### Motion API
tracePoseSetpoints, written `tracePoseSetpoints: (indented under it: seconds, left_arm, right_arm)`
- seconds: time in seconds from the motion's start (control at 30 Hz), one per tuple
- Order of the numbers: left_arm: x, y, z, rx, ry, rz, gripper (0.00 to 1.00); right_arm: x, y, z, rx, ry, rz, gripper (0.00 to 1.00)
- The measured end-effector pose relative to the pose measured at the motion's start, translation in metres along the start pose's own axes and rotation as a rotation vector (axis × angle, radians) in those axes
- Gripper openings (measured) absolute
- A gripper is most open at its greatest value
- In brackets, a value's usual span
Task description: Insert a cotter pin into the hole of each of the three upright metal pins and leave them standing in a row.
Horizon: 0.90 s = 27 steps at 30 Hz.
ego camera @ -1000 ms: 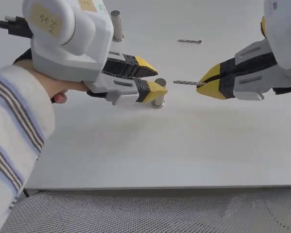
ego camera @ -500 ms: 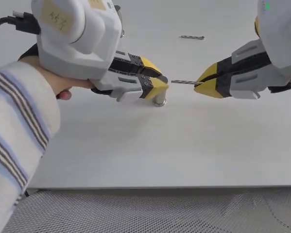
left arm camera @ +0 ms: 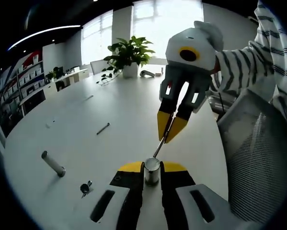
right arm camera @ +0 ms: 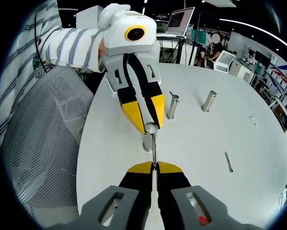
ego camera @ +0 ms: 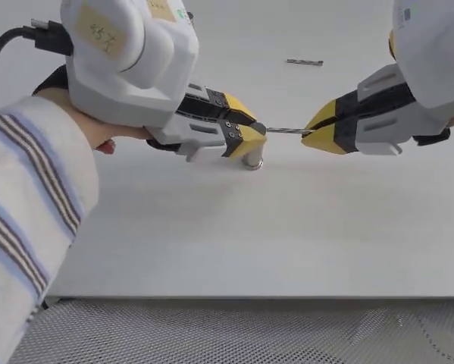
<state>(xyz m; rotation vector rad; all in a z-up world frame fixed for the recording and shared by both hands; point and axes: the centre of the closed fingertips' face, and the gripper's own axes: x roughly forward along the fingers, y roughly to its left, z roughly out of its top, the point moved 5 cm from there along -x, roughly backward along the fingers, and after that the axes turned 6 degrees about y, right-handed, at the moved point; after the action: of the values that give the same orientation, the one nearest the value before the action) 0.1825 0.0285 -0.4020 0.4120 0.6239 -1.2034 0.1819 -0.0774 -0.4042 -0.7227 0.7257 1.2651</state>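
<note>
My left gripper [ego camera: 255, 134] is shut on an upright metal pin [ego camera: 251, 160], which stands between its yellow jaws in the left gripper view [left arm camera: 152, 171]. My right gripper [ego camera: 311, 134] is shut on a cotter pin [ego camera: 287, 130] held level, its tip right at the metal pin's head. In the right gripper view the cotter pin [right arm camera: 154, 149] runs straight from my right gripper [right arm camera: 154, 167] to the top of the metal pin [right arm camera: 151, 128]. Two more metal pins [right arm camera: 171, 106] [right arm camera: 209, 101] stand behind; the nearer one has a cotter pin through it.
A loose cotter pin [ego camera: 305, 62] lies on the white table [ego camera: 234, 235] further back, also in the right gripper view as a loose cotter pin [right arm camera: 228, 162]. A potted plant [left arm camera: 129, 55] stands at the far end. The table's front edge and a mesh chair [ego camera: 234, 334] are near me.
The right gripper has carried the cotter pin leftward, closing the gap until its tip meets the metal pin's head. The left gripper has kept its hold on the metal pin.
</note>
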Motion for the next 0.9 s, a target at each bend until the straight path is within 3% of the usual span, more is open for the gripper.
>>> tracePoseSetpoints:
  seconds: [0.3, 0.53, 0.9]
  left_arm:
    - [0.001, 0.001, 0.0, 0.012, 0.014, 0.004, 0.1]
    - [0.002, -0.006, 0.003, -0.001, 0.013, 0.014, 0.09]
    - [0.001, -0.002, 0.0, -0.008, 0.01, 0.014, 0.09]
  right_arm:
    - [0.005, 0.0, -0.001, -0.011, 0.006, 0.019, 0.0]
    - [0.011, -0.003, 0.001, -0.02, 0.017, 0.024, 0.0]
    - [0.023, -0.002, 0.012, -0.046, 0.01, 0.037, 0.0]
